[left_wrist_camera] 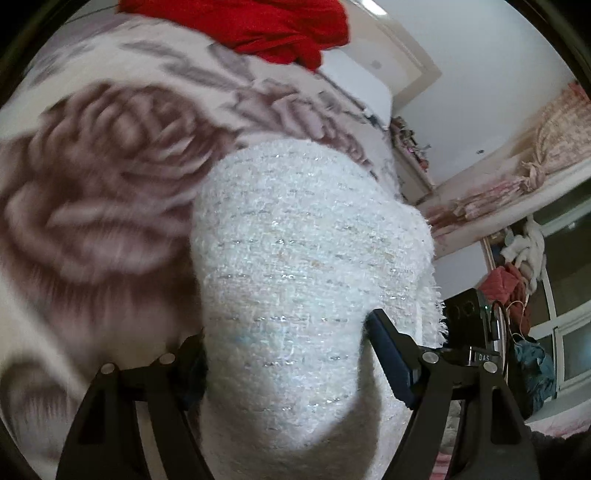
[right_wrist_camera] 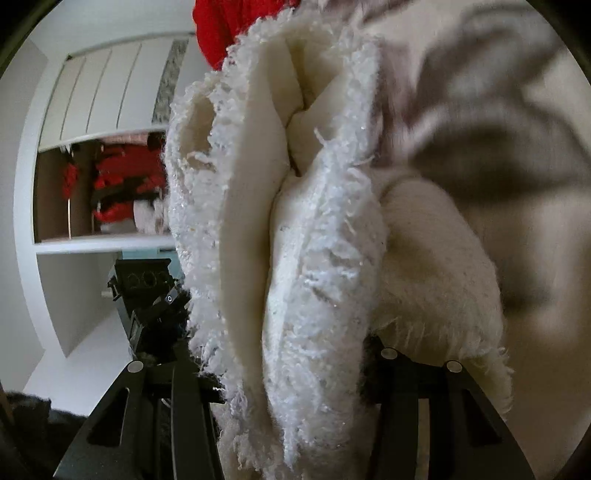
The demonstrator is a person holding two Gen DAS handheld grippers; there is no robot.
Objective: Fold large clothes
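Observation:
A white fuzzy tweed garment [left_wrist_camera: 306, 258] with silver threads hangs in a thick folded bundle over the floral blanket. My left gripper [left_wrist_camera: 288, 350] is shut on this bundle, with the cloth filling the whole gap between its black fingers [left_wrist_camera: 388, 354]. In the right wrist view the same garment [right_wrist_camera: 314, 258] shows its fringed edges and cream lining, bunched in several layers. My right gripper [right_wrist_camera: 288, 362] is shut on those layers, and the cloth hides both pads. The two grippers hold the garment close together, and the other gripper's black body [right_wrist_camera: 147, 295] sits just left of the cloth.
A plush blanket [left_wrist_camera: 92, 184] with large mauve roses lies under the garment. A red garment [left_wrist_camera: 266, 26] is heaped at its far edge. An open wardrobe [right_wrist_camera: 99, 184] with red clothes stands at the left. A window [left_wrist_camera: 565, 277] with hanging clothes is at the right.

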